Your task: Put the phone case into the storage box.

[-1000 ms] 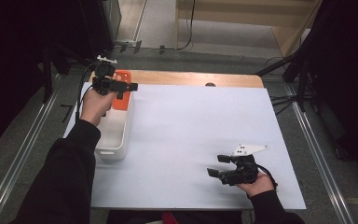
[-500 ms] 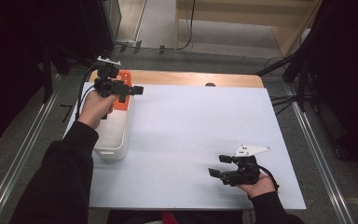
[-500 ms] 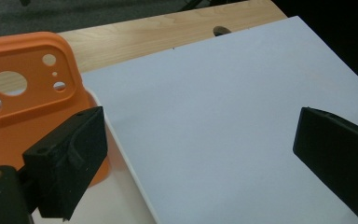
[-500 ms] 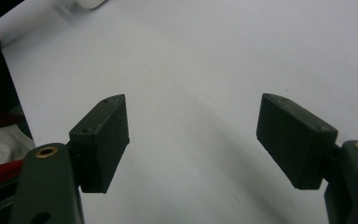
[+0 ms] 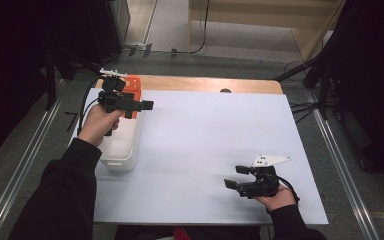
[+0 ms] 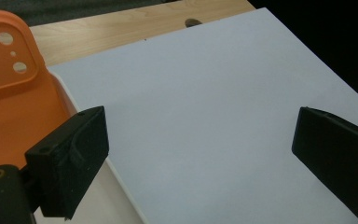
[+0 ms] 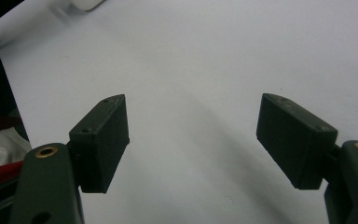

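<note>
An orange plastic piece with round holes (image 5: 134, 89) lies in the far end of a white bin (image 5: 122, 148) at the table's left. Above that bin a hand holds my left gripper (image 5: 148, 105) level, its jaws aimed right over the bin's rim. Those jaws have just been closing a little, stand open, and hold nothing. In the left gripper view the orange piece (image 6: 10, 79) sits left of my left gripper (image 6: 200, 128). My right gripper (image 5: 236, 177) rests near the front right, open and holding nothing, as the right gripper view (image 7: 191, 114) confirms.
A white sheet (image 5: 210, 135) covers most of the wooden table (image 5: 205, 84), which has a small dark hole (image 5: 225, 90) at its back edge. Metal rails (image 5: 30, 165) run along both sides, and dark stands and cables (image 5: 320, 80) stand at the right.
The left hand has carried its gripper a little to the right above the bin. The right gripper has stayed where it was.
</note>
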Demonstrator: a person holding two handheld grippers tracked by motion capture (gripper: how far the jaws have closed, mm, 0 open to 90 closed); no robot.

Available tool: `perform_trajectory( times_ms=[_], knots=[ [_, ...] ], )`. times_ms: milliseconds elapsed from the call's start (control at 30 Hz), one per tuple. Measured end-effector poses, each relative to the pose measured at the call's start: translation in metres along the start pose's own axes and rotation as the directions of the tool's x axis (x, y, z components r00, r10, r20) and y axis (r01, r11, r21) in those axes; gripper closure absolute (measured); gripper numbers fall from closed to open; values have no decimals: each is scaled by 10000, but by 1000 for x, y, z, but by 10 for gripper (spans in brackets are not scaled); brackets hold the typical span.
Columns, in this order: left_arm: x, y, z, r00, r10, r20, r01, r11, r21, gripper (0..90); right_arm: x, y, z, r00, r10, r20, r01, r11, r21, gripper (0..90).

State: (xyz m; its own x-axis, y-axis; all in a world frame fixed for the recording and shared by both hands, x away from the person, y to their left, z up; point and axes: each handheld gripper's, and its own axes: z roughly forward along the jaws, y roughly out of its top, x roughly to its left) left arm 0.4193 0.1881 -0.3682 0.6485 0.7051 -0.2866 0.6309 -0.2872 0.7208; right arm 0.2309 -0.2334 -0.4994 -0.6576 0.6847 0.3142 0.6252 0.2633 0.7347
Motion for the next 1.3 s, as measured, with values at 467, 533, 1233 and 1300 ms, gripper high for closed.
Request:
perform_trajectory(
  times_ms=[467, 533, 1233, 1300],
  knots=[
    [-6, -24, -5, 9996, 222, 196, -217, 9994, -251, 61, -1, 0, -2, 10000, -82, -35, 81, 9999, -81, 239],
    [-8, -26, -5, 9990, 316, 309, -309, 9993, -218, 60, 0, 0, -2, 9999, -162, -20, 162, 9998, -124, 238],
    [-36, -53, 0, 9925, 666, 1025, -679, 9977, 86, 91, 1, 0, -1, 9994, -336, -97, 335, 9994, -98, 239],
    [-38, -54, -1, 9912, 742, 1098, -754, 9971, 64, 107, 1, 0, -1, 9994, -339, -115, 338, 9994, -97, 238]
  ],
)
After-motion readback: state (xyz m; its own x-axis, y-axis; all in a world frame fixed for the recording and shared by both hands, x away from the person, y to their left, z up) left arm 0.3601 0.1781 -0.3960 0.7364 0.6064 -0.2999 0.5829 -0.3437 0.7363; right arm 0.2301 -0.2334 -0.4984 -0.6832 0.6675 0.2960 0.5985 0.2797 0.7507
